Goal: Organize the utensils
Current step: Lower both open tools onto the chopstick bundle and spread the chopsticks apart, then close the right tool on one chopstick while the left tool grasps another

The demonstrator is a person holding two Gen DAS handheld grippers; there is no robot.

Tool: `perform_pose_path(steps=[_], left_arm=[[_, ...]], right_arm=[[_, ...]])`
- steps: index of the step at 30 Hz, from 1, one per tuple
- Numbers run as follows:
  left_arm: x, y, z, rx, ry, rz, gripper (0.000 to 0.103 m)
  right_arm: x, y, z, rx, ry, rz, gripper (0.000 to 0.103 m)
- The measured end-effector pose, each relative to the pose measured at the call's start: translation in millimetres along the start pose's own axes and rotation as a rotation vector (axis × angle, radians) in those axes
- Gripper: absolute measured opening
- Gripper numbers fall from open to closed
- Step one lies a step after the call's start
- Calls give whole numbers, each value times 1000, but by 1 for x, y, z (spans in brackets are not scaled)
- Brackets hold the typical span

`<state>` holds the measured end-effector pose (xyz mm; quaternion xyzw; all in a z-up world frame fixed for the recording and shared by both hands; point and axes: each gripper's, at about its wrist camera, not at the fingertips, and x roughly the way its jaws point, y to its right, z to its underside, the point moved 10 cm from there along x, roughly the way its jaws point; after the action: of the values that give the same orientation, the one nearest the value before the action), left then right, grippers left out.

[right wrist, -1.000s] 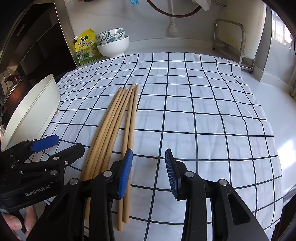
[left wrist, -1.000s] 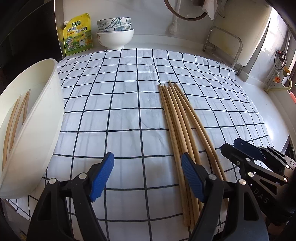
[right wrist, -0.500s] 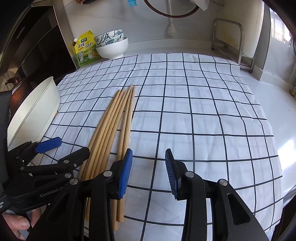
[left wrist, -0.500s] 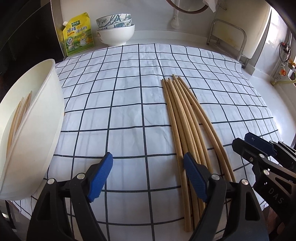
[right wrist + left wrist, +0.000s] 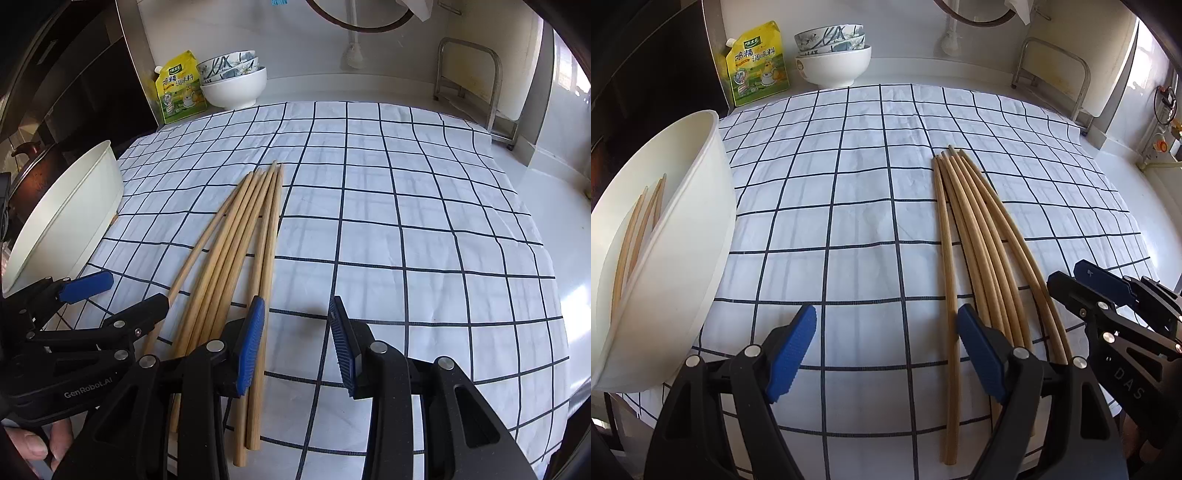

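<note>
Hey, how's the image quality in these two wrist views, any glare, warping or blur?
Left wrist view: sharp, but fisheye bows the checked cloth lines and chopsticks; corners vignette black. Right wrist view: same bowing; sunlight glares off the white counter at right, and the right hand-held gripper casts a soft shadow on the cloth.

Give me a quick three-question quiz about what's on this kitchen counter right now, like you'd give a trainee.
1. True or false: the left gripper holds a chopstick.
2. Where do the loose chopsticks lie: A on the checked cloth, B in the stacked bowls?
3. What already sits inside the white tub?

Key: 1 false, both it and the right gripper are empty; 2 A; 3 a few chopsticks.
</note>
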<state>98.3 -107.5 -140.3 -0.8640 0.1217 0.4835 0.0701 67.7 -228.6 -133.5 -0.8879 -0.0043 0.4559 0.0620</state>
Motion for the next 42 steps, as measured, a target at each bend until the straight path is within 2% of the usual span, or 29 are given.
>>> perform_pose_path(steps=[15,17,18,19,21,29,31,39,41,42], left_arm=[[13,3,-9,0,-11,-6,77],[14,2,-11,-6,-4,-6,77],[15,2,-11,-9,-4,-5,77],[15,2,-12,-10,-2,-5,74],[13,4,-13,-2,4,1,65],[7,4,-9,12,9,22,28],[4,3,-5,13,6,32,24],[-3,12,7,28,-17,67,25],[-2,15,4,31,-17,71,37],[-1,16,3,33,-15,70,39]], right_arm=[[10,-4,-1,-73,-5,79,35],[11,-4,-3,-77,1,83,33],[12,-5,-4,-80,4,83,27],[12,-5,-5,-86,7,86,17],[12,-5,-5,-92,7,86,7],[2,10,6,-55,11,76,6],[-2,17,11,-38,12,78,6],[-17,42,25,2,10,78,6],[-17,43,24,8,11,78,6],[-17,44,24,9,13,81,6]])
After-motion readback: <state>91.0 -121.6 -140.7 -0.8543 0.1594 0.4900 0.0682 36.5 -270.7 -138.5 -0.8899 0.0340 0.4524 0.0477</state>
